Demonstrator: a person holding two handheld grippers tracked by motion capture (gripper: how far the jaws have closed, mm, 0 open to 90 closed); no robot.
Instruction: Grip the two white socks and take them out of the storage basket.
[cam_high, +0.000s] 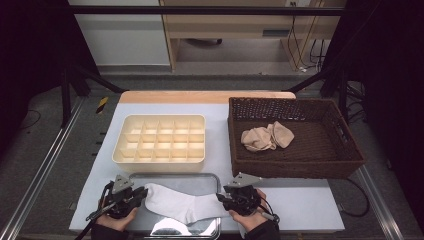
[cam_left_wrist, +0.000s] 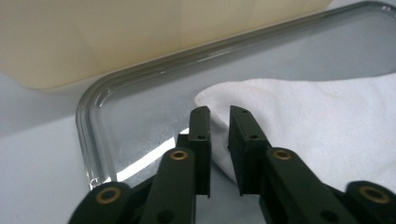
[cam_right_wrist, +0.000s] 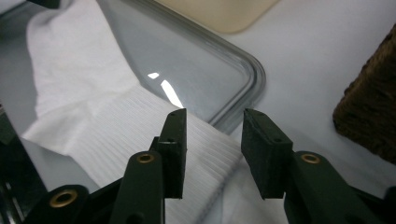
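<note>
White sock (cam_high: 177, 204) across tray (cam_high: 212, 179): my left gripper (cam_left_wrist: 218, 110) nearly together at its toe, my right gripper (cam_right_wrist: 212, 115) apart over its cuff.

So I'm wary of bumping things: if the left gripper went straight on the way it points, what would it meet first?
Most likely the white sock: the left gripper has its jaws a little apart right at the sock's end on the metal tray. Beyond that lies bare tray, though depth is hard to judge.
</note>
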